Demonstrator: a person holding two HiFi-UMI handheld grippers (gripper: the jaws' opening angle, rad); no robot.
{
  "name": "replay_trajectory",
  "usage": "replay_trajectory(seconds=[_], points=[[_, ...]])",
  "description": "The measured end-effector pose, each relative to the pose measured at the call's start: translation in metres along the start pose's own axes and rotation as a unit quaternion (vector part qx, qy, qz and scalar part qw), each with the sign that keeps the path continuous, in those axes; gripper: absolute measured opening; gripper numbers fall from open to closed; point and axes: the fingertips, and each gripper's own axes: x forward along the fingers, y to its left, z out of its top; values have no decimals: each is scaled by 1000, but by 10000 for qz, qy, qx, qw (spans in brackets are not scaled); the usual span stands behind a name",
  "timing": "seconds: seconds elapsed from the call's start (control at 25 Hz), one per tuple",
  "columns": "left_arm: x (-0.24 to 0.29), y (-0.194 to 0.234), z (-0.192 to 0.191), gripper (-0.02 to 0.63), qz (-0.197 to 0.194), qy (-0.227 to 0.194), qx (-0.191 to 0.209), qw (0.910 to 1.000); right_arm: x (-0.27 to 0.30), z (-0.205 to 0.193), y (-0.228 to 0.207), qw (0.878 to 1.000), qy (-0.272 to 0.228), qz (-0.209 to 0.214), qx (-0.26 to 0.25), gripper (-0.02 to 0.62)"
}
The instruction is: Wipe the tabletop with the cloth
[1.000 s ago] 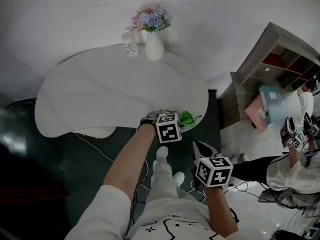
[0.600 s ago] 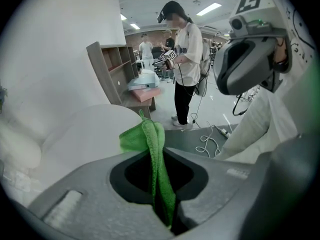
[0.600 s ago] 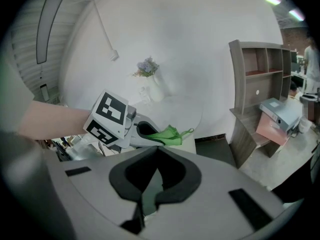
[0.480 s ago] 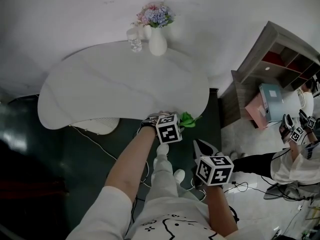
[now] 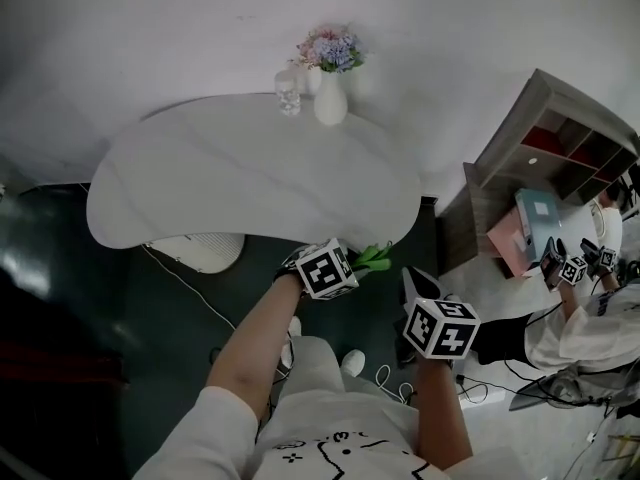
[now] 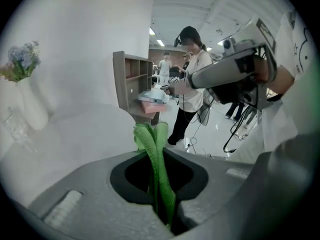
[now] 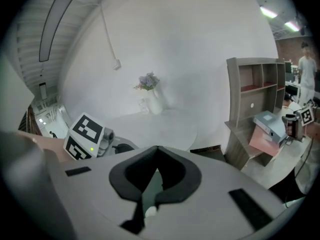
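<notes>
1. Clamped in the left gripper (image 6: pixel 161 184): a green cloth (image 6: pixel 155 149), jaws pinching its lower part, folds standing up out of the dark hollow between the pads.
2. In the head view, cloth held just off the table (image 5: pixel 250 178), at the right end of its near edge, above dark floor (image 5: pixel 170 318). Possibly brushing that edge; too small to be sure.
3. Left forearm (image 5: pixel 255 338) stretched toward that same near edge, marker cube tilted face-up just short of it.
4. Right gripper (image 5: pixel 418 286) held farther out from the table, off its near right corner, apart from the cloth. In its own view, jaws pressed together save for a thin slit, gripping nothing, only floor showing through.
5. At the table's far edge: a white vase (image 5: pixel 330 103) with pink and blue flowers (image 5: pixel 330 48), and a clear glass (image 5: pixel 288 93) just beside it on the left.
6. Under the table's near edge, toward the left: a white ribbed base (image 5: pixel 200 251), with a thin cable (image 5: pixel 190 293) trailing from it across the floor.
7. Right of the table: a wooden shelf (image 5: pixel 540 158) with open compartments, the upper ones red inside, and low on it a pale box (image 5: pixel 540 213) lying on a pink one.
8. Beyond the shelf, still farther from the table: another person (image 5: pixel 585 323) in a white top, holding up small marker cubes.
</notes>
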Motion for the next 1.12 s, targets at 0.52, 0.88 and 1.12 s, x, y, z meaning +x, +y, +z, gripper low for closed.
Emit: replay_trajectory(seconds=[0.52, 0.88, 1.12], points=[[-127, 16, 4, 49, 121, -1168, -414, 9922, 8, 82, 68, 9919, -1238, 276, -97, 0], [-203, 41, -42, 49, 486, -1397, -253, 9887, 18, 103, 143, 9777, -1818, 362, -983, 0], [-257, 67, -70, 49, 978, -1621, -196, 9817, 36, 112, 202, 9686, -1920, 419, -1525, 0]])
